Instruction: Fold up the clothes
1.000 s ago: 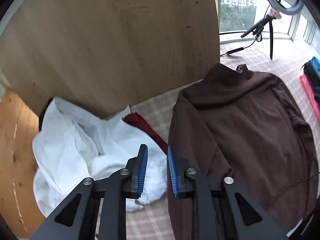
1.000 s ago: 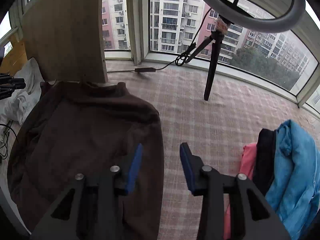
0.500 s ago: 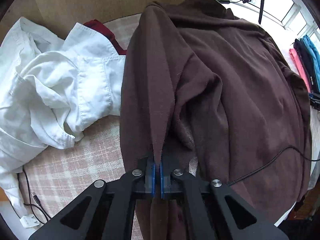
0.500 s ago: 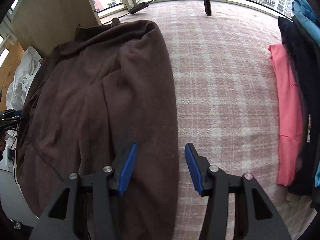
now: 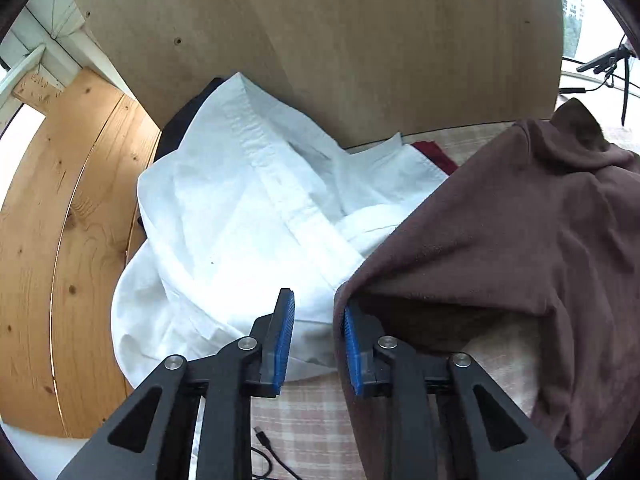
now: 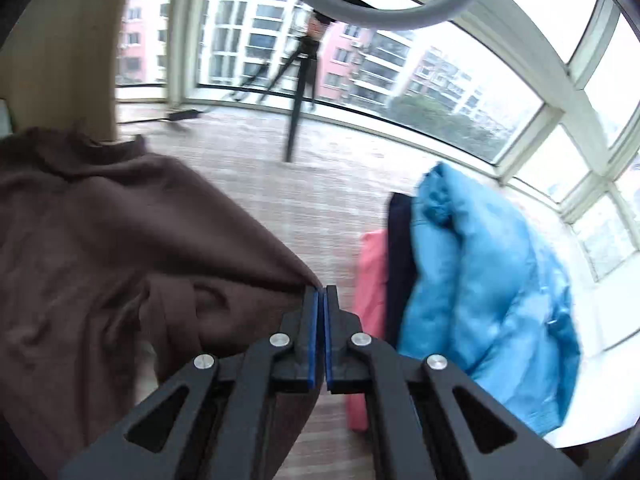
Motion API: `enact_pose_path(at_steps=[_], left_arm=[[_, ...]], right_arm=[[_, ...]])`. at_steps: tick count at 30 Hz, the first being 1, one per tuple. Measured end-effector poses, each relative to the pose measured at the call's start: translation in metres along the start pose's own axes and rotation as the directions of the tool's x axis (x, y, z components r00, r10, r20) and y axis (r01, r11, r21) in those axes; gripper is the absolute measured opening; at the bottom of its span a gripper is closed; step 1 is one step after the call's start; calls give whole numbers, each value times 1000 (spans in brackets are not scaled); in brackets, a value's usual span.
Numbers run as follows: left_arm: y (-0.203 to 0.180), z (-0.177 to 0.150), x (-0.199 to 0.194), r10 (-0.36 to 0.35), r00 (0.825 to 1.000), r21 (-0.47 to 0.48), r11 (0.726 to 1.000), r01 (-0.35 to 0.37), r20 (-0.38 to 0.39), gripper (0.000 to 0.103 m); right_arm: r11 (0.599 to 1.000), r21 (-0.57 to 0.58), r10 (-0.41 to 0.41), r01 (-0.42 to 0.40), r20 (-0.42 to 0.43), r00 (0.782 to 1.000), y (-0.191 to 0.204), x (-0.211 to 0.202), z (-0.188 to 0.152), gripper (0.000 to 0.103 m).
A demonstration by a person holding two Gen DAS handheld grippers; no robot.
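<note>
A brown fleece garment (image 5: 520, 232) lies spread on the plaid cover (image 6: 320, 184), and it shows in both views. In the left wrist view my left gripper (image 5: 316, 304) sits at its left edge with its jaws opening. The brown hem drapes over the right finger (image 5: 360, 344), the left pad (image 5: 284, 340) is bare, and nothing is pinched. In the right wrist view my right gripper (image 6: 321, 290) is shut on the right edge of the brown garment (image 6: 120, 232). The cloth is pulled up into a taut peak at the tips.
A crumpled white shirt (image 5: 248, 240) lies left of the brown garment with a dark red cloth (image 5: 436, 152) behind it. A wooden board (image 5: 320, 40) stands at the back. A blue jacket (image 6: 480, 272), dark garment (image 6: 400, 240) and pink garment (image 6: 370, 280) lie right. A tripod (image 6: 300, 80) stands beyond.
My left gripper, shut on a brown fold half a second ago, has opened and swung toward the white shirt. My right gripper has closed on the brown edge and tilted up.
</note>
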State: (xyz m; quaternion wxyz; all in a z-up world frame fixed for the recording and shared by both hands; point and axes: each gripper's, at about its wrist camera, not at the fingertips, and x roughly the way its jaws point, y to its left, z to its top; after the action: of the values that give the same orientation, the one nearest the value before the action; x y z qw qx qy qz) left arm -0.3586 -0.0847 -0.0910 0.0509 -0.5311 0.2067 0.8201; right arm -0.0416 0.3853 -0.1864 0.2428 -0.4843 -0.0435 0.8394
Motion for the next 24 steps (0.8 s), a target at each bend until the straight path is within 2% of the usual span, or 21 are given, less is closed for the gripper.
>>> enact_pose_path(at_steps=[2,3,4,5,7,9,10,11,13,14,15,16,17,19,21,24], left_arm=[[3,-7,-8,-36,999,6,999,36,25,26],[4,-13,-15,-40,998,18,999,39,46,34],[5,-21,-20,-38,997,39,999,36,60,40],[6,-28,-25,-50,997,61,997,46,66,40],[12,-42,-33,-79,994,89,993,72,71,44],[22,-58,-33,-71,996,66,996,67,61,43],[26,-67,-33,-62,997,45,997,59,54,37],[32,-74,-40,-73,996,41,997,71,59,37],[36,-92,-61,-85,990,48,996,80,112,38],[42,-102,-69,-102,987,34,995,98,123,38],[46,-111,-77,-120,984,22,993,119,133,38],[43,-122,-83,-172,976,18,985,171,135,38],[37,-135,-87,-235,963,14,972,236,132,39],[7,-163,-86,-362,929,29,932,361,72,40],[-28,-192,-84,-466,885,56,884,465,3,40],[-78,-226,-76,-529,846,78,843,533,-61,40]], right_arm=[[996,69,66,-63,-46,997,-11,5,6,3],[991,91,104,-101,-36,994,-14,1,6,4],[988,94,124,-122,-7,992,-14,-10,3,10],[987,91,129,-130,21,991,-12,-21,0,23],[973,93,207,-211,53,977,-14,-41,-12,32],[948,94,298,-304,68,952,-9,-55,-26,32],[934,95,339,-345,76,938,-6,-63,-33,32],[918,95,378,-385,83,922,-3,-70,-41,32],[885,91,449,-457,97,889,4,-84,-57,32],[881,81,458,-466,95,884,9,-90,-67,33],[892,71,441,-446,85,894,15,-92,-76,34],[908,70,409,-413,65,910,20,-89,-85,38],[913,88,397,-399,36,917,24,-83,-97,41],[907,141,403,-396,-27,915,30,-67,-122,41],[903,189,406,-386,-82,910,38,-49,-146,41],[900,246,401,-359,-153,903,52,-25,-177,41]])
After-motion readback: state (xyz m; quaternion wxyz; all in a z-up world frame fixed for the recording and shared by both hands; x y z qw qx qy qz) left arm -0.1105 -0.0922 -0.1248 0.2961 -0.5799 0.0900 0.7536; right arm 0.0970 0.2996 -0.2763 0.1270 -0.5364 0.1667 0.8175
